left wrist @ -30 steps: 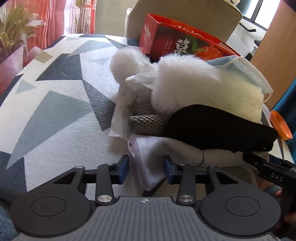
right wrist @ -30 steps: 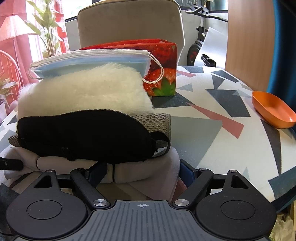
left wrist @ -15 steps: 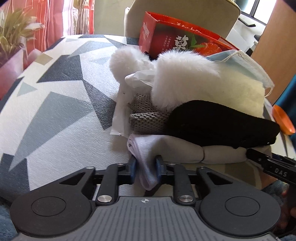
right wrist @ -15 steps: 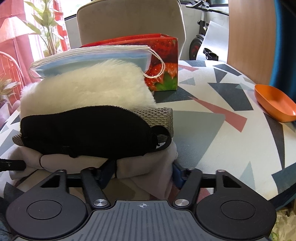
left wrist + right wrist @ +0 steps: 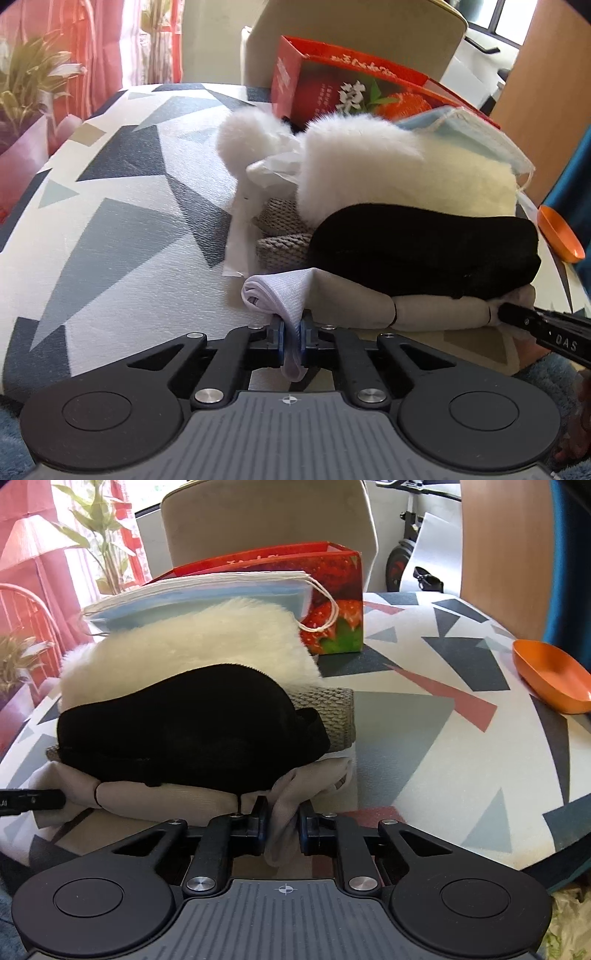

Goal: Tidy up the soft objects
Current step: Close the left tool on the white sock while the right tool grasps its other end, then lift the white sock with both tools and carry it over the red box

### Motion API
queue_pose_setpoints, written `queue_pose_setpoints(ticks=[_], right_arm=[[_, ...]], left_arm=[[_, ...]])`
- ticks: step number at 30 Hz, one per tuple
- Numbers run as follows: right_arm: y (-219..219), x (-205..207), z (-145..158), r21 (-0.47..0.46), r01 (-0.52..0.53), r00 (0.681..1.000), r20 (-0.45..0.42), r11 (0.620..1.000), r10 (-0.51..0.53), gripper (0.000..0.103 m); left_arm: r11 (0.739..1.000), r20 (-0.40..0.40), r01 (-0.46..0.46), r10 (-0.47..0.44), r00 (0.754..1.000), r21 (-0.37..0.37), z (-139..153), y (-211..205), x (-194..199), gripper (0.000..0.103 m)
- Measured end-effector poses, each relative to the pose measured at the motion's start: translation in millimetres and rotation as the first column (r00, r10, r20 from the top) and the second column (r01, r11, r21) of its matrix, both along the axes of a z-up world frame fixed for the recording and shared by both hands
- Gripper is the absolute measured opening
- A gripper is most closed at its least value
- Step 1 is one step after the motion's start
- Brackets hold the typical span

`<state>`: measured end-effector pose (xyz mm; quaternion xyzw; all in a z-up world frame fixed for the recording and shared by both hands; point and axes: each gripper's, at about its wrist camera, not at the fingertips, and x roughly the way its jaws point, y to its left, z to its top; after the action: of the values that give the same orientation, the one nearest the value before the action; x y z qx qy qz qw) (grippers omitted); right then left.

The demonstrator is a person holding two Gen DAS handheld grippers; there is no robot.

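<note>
While pinched at both ends, soft beige cloth (image 5: 177, 797) under black velvety mask (image 5: 192, 720).

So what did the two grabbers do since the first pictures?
Both have just been closing. The left gripper pinched the white cloth corner; the right gripper clamped the beige cloth under the pile. The black mask, fluffy white thing and orange dish stayed put.

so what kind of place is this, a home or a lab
Most likely a home dining area: a round table under a geometric-patterned tablecloth, a beige upholstered chair pulled up behind it, and potted green plants beside red striped curtains. A parked scooter in the background also suggests a lived-in room.
</note>
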<state>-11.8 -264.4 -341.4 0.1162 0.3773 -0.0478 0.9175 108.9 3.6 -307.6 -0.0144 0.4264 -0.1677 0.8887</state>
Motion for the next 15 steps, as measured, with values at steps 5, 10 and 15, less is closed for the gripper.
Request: queue_pose_setpoints(ticks=[5, 10, 15], right_arm=[[11.2, -6.1, 18.4, -0.001, -0.056, 0.997, 0.046, 0.998, 0.056, 0.014], [23.6, -9.1, 37.2, -0.048, -0.103, 0.988, 0.109, 0.994, 0.108, 0.013], [30.5, 0.8, 32.0, -0.044, -0.112, 0.993, 0.02, 0.993, 0.113, 0.014]], left_arm=[[0.998, 0.056, -0.055, 0.055, 0.997, -0.006, 12.9, 11.8, -5.0, 0.008], [0.995, 0.128, -0.092, 0.095, 0.987, -0.025, 25.3, 19.3, -11.0, 0.008], [0.997, 0.059, -0.081, 0.081, 0.995, -0.004, 18.0, 16.7, -5.1, 0.008]])
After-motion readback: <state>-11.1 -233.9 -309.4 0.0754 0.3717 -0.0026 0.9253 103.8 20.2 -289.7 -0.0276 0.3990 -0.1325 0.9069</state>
